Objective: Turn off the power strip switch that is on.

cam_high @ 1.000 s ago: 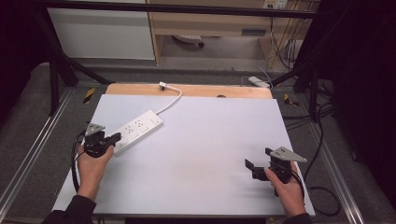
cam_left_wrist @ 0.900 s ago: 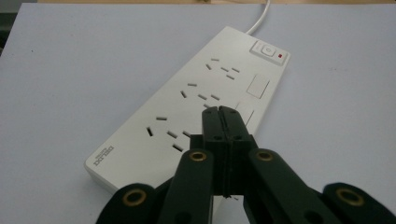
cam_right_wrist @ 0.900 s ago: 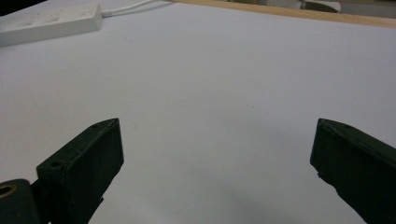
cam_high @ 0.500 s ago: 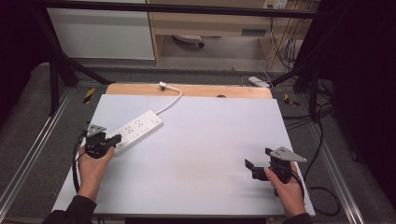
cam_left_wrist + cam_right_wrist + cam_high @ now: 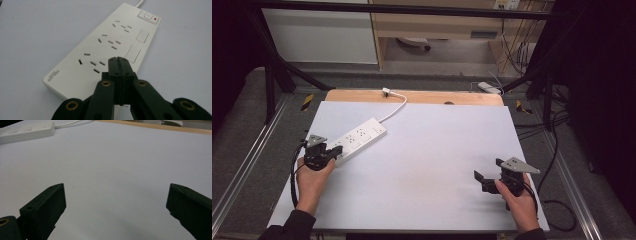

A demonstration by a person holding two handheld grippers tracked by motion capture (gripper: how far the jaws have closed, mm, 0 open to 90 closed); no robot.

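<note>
A white power strip (image 5: 359,136) lies slantwise on the left part of the white table top (image 5: 432,150), its cable running to the far wooden edge. My left gripper (image 5: 334,150) is shut with nothing between its jaws, tips over the strip's near end. In the left gripper view the closed jaw tips (image 5: 117,61) hover just above the power strip (image 5: 105,47), beside its nearest socket; touching or not I cannot tell. My right gripper (image 5: 479,179) rests near the front right, open wide, with bare table between its jaws (image 5: 115,202).
A wooden strip (image 5: 412,96) borders the table's far edge, where the white cable (image 5: 394,107) ends in a plug. Metal rails run along both sides. Cables trail on the floor at right. The power strip (image 5: 27,131) lies far left in the right gripper view.
</note>
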